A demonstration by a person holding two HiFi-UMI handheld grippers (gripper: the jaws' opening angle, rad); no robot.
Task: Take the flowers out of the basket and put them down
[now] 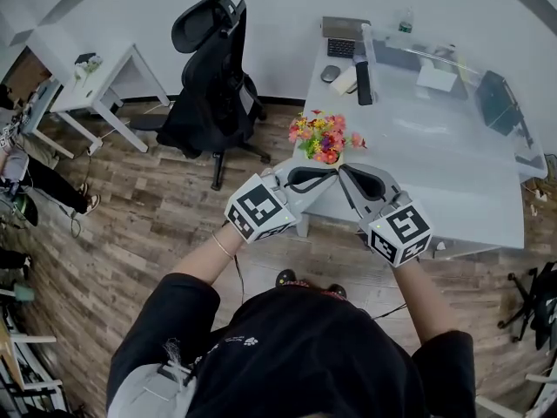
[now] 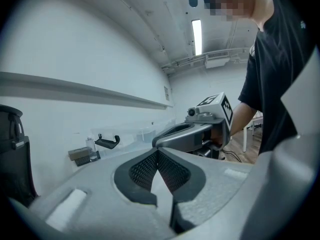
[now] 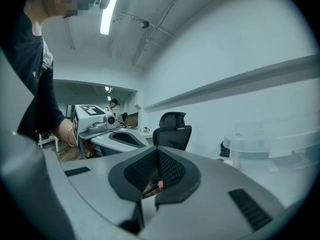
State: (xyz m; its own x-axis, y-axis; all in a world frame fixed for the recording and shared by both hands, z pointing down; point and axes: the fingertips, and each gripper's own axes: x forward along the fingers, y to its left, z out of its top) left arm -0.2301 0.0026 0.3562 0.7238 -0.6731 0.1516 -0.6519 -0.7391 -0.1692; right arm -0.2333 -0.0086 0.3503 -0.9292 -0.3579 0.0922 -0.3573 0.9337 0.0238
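Okay, quick rundown:
Left gripper (image 2: 158, 154): jaws pressed together, nothing between them.
Right gripper (image 3: 158, 154): jaws closed too. A pink bit (image 3: 160, 184) with a brownish stem shows through the gap low down, and it's hard to tell if it's actually pinched.
Both together: tips nearly meeting, angled in toward each other, up over the near edge of the table (image 1: 452, 190).
Flowers (image 1: 324, 138): just beyond both tips, at the table's near corner.
Office chair (image 1: 213, 85): well off to the left gripper's left.
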